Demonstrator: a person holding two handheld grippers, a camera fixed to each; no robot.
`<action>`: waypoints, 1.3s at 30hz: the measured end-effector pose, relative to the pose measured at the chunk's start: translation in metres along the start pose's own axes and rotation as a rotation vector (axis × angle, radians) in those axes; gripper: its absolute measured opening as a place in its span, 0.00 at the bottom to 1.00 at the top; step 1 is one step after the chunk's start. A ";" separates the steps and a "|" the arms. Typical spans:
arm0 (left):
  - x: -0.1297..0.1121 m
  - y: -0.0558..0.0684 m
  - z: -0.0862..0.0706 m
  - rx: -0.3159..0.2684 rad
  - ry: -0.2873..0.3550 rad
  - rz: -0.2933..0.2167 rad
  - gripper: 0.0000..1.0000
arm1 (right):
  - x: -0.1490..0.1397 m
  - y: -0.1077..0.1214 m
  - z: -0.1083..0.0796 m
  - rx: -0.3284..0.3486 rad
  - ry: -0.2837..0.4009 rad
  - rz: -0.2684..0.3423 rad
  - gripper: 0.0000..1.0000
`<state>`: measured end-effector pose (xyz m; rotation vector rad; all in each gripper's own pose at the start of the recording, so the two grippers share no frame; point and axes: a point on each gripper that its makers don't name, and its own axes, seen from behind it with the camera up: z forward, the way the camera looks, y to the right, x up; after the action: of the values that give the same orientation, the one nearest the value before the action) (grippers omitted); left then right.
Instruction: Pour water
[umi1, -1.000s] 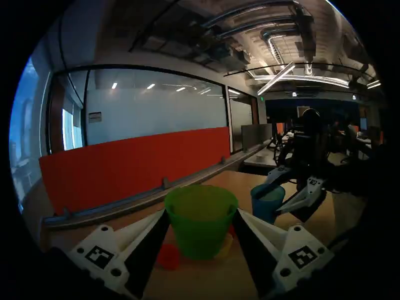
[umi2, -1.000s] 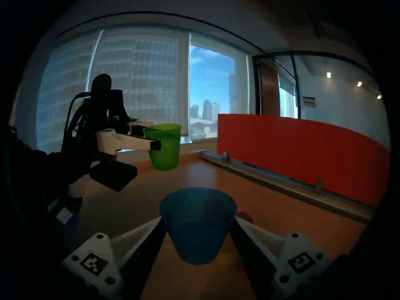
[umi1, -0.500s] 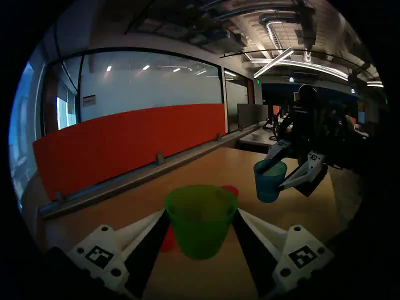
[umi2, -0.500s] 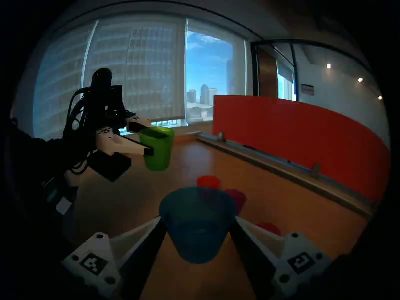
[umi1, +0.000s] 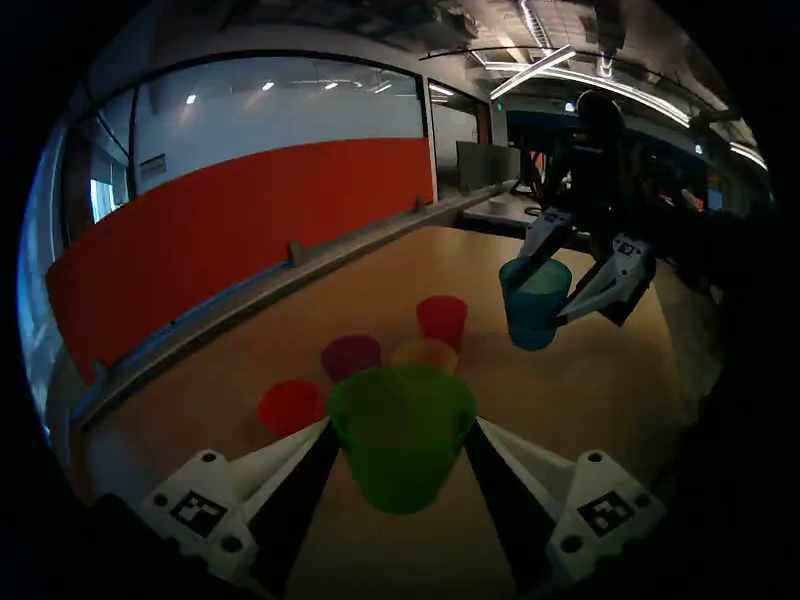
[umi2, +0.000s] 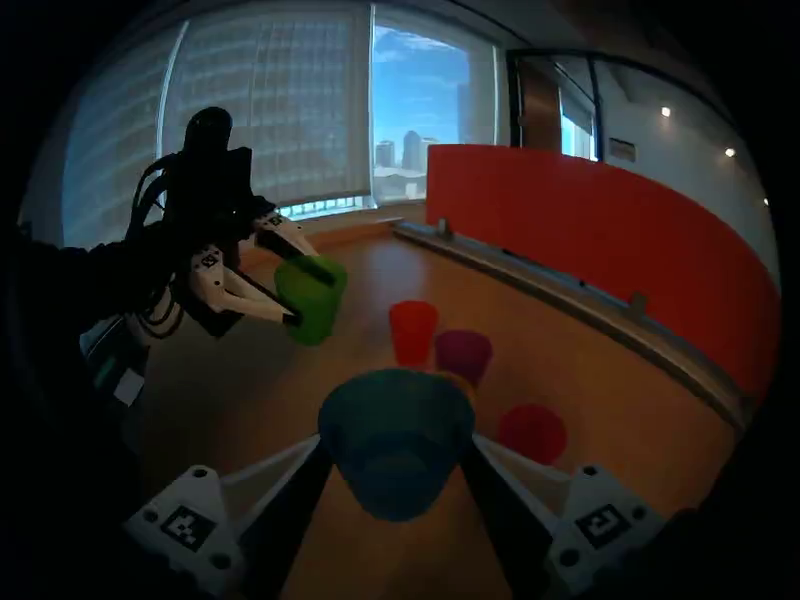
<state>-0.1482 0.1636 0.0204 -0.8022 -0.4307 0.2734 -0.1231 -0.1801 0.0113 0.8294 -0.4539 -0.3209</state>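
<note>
Two cups were held above the table (umi1: 560, 400), one in each gripper. The left gripper (umi1: 401, 432) had its two fingers pressed on the sides of the green cup (umi1: 402, 470), so the cup could not slip out. The right gripper (umi2: 396, 440) squeezed the blue cup (umi2: 395, 480) the same way, with one finger on each side.

Both cups were open side up. I think they were held like that so nothing would spill too soon. In the right gripper view the green cup leaned a little. I could not tell if there was water in either cup, because the room was dim and the cups were dark inside.

The two grippers faced each other across the table, with some space between them. That looked like a good way to get ready, since one cup has to come close to the other and tip over it to pour.

Four small cups stood close together on the table, below and between the grippers: a red cup (umi1: 442, 320), a purple cup (umi1: 351, 355), an orange cup (umi1: 424, 352) and another red cup (umi1: 290, 405). No gripper touched them. The held cups were high enough to pass over them without a bump.

The pouring had not started yet, I think.
</note>
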 end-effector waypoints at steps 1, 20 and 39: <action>-0.004 0.001 0.002 -0.004 -0.014 -0.001 0.85 | -0.003 0.000 0.001 0.003 -0.012 0.000 0.88; -0.057 0.001 0.034 -0.043 -0.182 0.000 0.86 | -0.046 0.003 0.019 0.024 -0.148 -0.004 0.88; -0.091 0.023 0.038 -0.117 -0.272 -0.024 0.85 | -0.069 0.003 0.028 0.031 -0.197 0.007 0.88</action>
<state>-0.2475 0.1667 0.0028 -0.8770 -0.7161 0.3390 -0.1965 -0.1653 0.0124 0.8298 -0.6464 -0.3914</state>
